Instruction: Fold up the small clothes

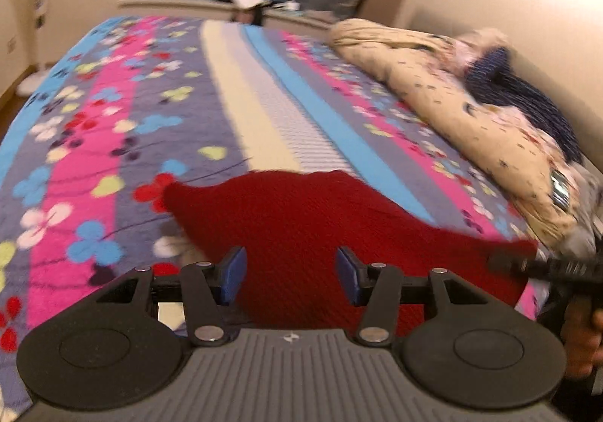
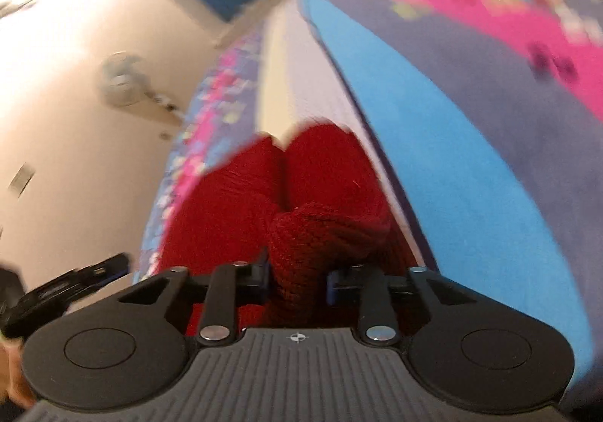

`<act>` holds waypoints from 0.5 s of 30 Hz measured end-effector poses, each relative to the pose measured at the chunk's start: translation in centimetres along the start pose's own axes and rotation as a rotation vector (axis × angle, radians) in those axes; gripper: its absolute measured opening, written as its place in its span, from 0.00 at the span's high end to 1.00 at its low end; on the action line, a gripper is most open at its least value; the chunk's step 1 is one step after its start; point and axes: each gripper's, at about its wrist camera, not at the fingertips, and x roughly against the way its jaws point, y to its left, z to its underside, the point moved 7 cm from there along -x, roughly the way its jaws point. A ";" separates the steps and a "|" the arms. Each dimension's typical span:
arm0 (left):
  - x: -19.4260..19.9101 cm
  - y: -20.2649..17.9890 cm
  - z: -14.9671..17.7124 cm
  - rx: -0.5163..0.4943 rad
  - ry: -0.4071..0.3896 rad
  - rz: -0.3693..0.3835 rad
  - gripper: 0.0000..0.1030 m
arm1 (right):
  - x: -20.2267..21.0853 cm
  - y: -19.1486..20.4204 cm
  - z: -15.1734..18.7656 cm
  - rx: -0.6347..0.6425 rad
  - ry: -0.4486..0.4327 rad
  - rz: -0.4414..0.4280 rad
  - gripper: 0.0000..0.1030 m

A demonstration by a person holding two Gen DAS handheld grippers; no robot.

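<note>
Ribbed red knit garment (image 2: pixel 324 233) bunched in right claw (image 2: pixel 297 280)

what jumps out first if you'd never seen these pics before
The dark red knitted garment lies spread on the near part of a loud bedspread of pink, blue and purple stripes with flowers. The right gripper has a bunch of that red knit pinched between its blue pads, while the left gripper hangs open above the cloth. A rumpled beige quilt lies along the bed's right edge by the wall.
</note>
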 end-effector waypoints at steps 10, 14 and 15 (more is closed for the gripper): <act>-4.8 -5.2 4.4 -0.244 0.202 0.086 0.46 | -0.9 -3.5 2.9 -0.014 0.198 0.266 0.72; -5.0 -3.8 3.5 -0.167 0.199 0.106 0.46 | -0.3 -1.7 0.2 0.068 0.182 0.231 0.65; -4.8 -3.3 3.1 -0.146 0.181 0.103 0.46 | -0.1 -0.8 -0.7 0.111 0.172 0.217 0.63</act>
